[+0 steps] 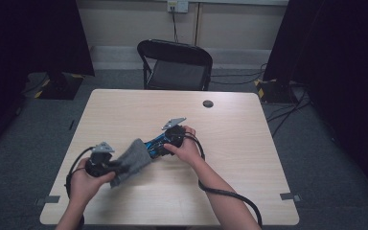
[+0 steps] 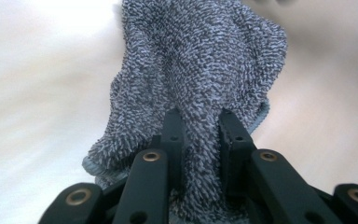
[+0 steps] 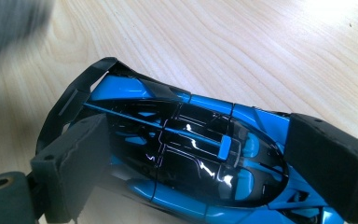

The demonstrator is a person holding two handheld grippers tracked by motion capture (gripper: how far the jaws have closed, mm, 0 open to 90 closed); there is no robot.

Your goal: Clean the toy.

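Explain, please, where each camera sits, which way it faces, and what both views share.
High view: above the person's side, looking forward and down on the table; forearms, left gripper, right gripper.
Left gripper view: on the left gripper, looking along jaws shut on the cloth.
Right gripper view: on the right gripper, jaws around the toy car.
Shared: cloth, car and tabletop.

From my station I see a cloth (image 2: 200, 70) of mottled grey, dark and pale loops speckled together, with a plain grey hem. The toy car (image 3: 191, 158) is bright blue with a glossy black roof and black rear wing, a thin blue stripe running along the black. Both the left gripper (image 2: 200, 135) and the right gripper (image 3: 205, 168) have black jaws, and I note brass-coloured rivets on them. The table (image 1: 124, 110) is pale wood with fine grain lines
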